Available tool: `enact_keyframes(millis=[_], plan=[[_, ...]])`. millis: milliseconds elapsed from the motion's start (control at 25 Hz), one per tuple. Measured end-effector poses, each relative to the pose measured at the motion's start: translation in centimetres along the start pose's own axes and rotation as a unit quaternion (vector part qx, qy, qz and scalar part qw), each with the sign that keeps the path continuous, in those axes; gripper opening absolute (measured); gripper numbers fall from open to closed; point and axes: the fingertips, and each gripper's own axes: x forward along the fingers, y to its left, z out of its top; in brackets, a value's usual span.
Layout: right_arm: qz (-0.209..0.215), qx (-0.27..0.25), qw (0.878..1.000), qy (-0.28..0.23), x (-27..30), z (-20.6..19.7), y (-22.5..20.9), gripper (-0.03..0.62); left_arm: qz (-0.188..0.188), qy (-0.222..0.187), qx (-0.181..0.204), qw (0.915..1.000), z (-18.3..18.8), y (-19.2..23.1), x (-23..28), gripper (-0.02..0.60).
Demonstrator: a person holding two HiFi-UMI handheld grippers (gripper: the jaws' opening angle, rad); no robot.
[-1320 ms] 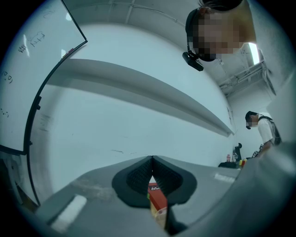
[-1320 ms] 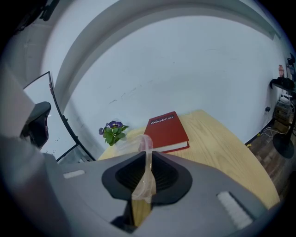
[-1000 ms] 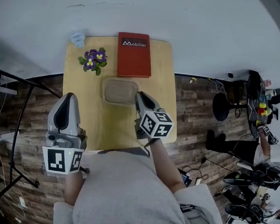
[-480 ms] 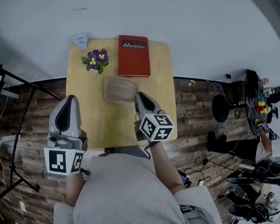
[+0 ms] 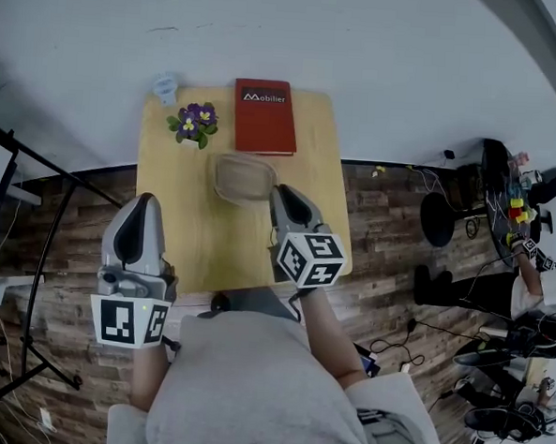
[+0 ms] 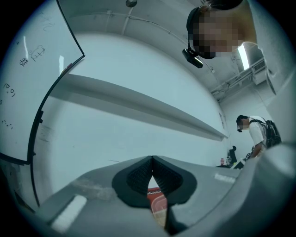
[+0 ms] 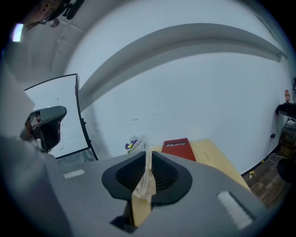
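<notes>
- Near the middle of the wooden surface (image 5: 179,234): a clear plastic container (image 5: 243,178), pinched at its 3 o'clock rim.
- Closed tight on that thin plastic rim: the right claw (image 7: 147,159), at about 4 o'clock from the container.
- Just past the container at 12 o'clock: a red book (image 5: 265,117), lying flat by the far edge.
- At 11 o'clock, beside the book but apart from it: a small pot of purple flowers (image 5: 194,123).
- At 8 o'clock, by the surface's left edge and well apart from the container: the left claw (image 6: 151,163), pressed together with nothing between.
- Below and around: plank floor (image 5: 62,222).
</notes>
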Motion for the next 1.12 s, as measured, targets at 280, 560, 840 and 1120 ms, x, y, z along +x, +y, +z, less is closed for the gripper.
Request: enact_keyframes(millis=[280, 560, 840, 1120], plan=[[-0.004, -0.023, 0.999, -0.029, -2.3, 1.7, 1.3, 0.041, -0.011, -0.007, 0.004, 0.9999, 0.8, -1.2, -1.3, 0.005], [-0.012, -0.043, 0.997, -0.058, -4.2, 3.2, 2.2, 0.041, -0.019, -0.015, 0.006, 0.9997, 1.4, -2.0, -2.3, 0.005], [-0.019, -0.063, 0.994, -0.082, -6.3, 4.3, 3.2, 0.041, -0.027, -0.023, 0.010, 0.9993, 2.2, -2.8, -3.5, 0.005], [-0.021, -0.071, 0.991, -0.108, -8.1, 5.4, 4.2, 0.041, -0.031, -0.029, 0.015, 0.9990, 2.9, -3.1, -4.7, 0.005]])
